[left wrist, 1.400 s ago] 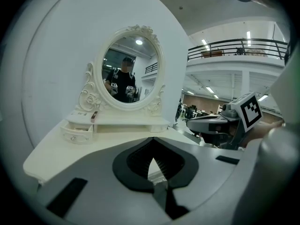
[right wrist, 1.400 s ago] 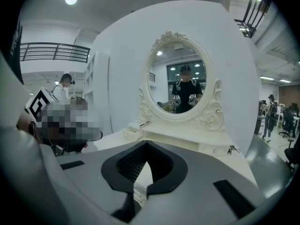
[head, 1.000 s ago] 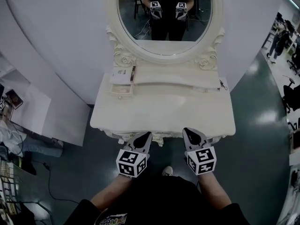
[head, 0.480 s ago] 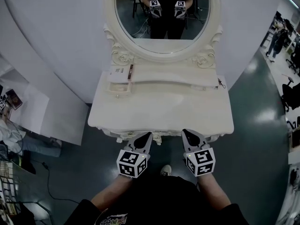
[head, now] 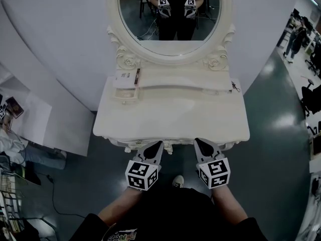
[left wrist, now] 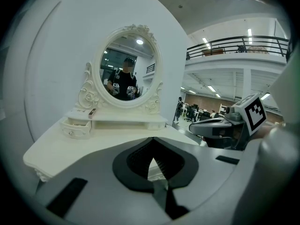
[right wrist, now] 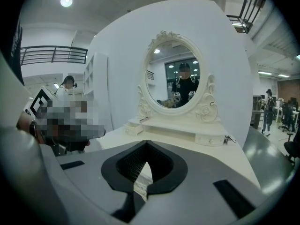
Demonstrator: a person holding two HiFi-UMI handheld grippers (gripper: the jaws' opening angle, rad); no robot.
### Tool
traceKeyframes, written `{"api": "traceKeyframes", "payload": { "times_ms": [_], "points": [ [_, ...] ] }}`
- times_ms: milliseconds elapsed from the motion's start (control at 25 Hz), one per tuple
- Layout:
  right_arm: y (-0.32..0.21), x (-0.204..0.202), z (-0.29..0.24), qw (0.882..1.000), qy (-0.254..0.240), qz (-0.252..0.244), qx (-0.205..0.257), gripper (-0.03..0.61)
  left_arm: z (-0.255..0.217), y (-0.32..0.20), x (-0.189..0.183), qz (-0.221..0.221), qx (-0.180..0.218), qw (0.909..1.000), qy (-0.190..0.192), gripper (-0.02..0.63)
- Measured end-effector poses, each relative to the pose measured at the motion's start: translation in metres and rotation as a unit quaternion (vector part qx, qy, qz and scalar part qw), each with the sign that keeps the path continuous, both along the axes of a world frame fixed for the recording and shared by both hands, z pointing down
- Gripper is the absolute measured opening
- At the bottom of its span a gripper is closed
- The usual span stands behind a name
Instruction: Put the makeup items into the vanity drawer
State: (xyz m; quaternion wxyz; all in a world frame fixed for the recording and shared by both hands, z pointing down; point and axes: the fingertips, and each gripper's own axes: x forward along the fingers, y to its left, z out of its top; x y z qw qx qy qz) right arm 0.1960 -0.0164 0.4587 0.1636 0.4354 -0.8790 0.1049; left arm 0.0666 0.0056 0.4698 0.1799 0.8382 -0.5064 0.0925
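Makeup items (head: 126,77), a flat white pack and a slim dark stick, lie on the left end of the vanity's raised shelf (head: 185,79), just above a small drawer (head: 125,94) that juts forward from it. At the near edge of the tabletop (head: 170,115), the left tongs (head: 156,144) and the right tongs (head: 199,141) hang side by side, well apart from the items. Both are closed tight on nothing. The oval mirror (head: 168,19) reflects the person holding them.
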Motion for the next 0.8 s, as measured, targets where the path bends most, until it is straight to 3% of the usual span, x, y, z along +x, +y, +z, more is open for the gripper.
{"api": "traceKeyframes", "payload": {
  "times_ms": [800],
  "points": [
    [-0.0055,0.0013,0.0053,1.000,-0.003,-0.003,-0.008,0.028,0.0020,-0.0056,0.0066,0.008,-0.005,0.9999,-0.007,0.008]
  ]
}}
